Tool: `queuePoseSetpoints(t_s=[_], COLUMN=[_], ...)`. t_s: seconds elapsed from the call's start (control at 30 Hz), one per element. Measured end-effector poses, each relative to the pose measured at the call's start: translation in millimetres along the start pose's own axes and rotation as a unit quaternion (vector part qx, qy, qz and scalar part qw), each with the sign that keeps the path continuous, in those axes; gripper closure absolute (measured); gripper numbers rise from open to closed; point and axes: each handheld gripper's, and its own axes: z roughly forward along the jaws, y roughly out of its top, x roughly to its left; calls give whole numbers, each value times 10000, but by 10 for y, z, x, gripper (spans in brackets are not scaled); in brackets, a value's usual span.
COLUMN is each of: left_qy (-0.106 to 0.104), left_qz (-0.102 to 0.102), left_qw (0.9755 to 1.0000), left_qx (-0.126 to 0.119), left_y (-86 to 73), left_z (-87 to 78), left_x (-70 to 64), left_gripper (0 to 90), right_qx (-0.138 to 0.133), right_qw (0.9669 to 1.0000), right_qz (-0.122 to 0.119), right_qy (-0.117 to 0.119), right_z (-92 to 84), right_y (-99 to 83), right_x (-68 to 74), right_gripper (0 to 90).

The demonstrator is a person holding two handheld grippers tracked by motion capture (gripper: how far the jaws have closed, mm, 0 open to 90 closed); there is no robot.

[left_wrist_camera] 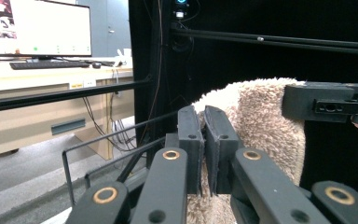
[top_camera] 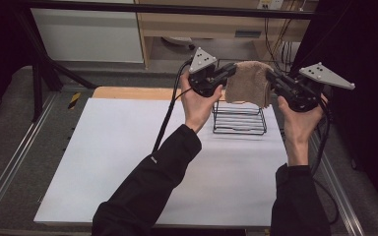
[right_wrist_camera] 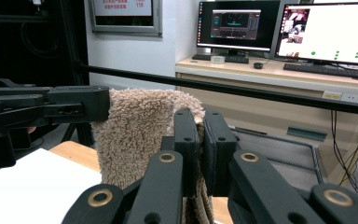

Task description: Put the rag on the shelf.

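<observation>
Above white table [top_camera: 128,162], left gripper [top_camera: 232,70] and right gripper [top_camera: 270,74] each clamp the tan towel [top_camera: 248,81]; wire rack [top_camera: 239,120] beneath, monitors [right_wrist_camera: 328,30] on desk behind.

One towel [top_camera: 248,82], one wire rack [top_camera: 239,120], two grippers: left [top_camera: 231,70], right [top_camera: 269,74].

The worktop [top_camera: 128,162] is evenly lit from above; dark surrounds are seen, monitors [right_wrist_camera: 328,30] glare, and near jaws are blurred.

High view overhead, facing forward-down; 2 gripper views close, sharing towel [left_wrist_camera: 265,121].
</observation>
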Motion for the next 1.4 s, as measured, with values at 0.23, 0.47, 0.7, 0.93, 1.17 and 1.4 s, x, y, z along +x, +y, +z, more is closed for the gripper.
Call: queuePoseSetpoints(t_s=[0.23, 0.47, 0.7, 0.93, 1.17, 1.4], left_qy=[57, 118, 133, 118, 217, 305], left_qz=[41, 129, 114, 122, 230, 350], left_qw=[9999, 9997, 9996, 9994, 9991, 9988], left_qx=[-119, -160, -212, -294, -276, -179], left_y=[119, 249, 348, 441, 451, 434], left_z=[35, 96, 147, 232, 351, 481], left_x=[49, 84, 135, 141, 186, 255], left_gripper=[856, 856, 856, 856, 856, 856], right_qx=[-106, -204, -278, -343, -289, -208], right_qw=[9999, 9998, 9996, 9994, 9995, 9997], right_qz=[1, -57, -13, -35, -94, -81], right_qy=[1, -37, -12, -28, -74, -72], right_z=[64, 155, 190, 227, 342, 468], right_y=[101, 231, 290, 375, 401, 359], right_x=[-16, -58, -144, -213, -337, -421], right_gripper=[858, 858, 858, 858, 858, 858])
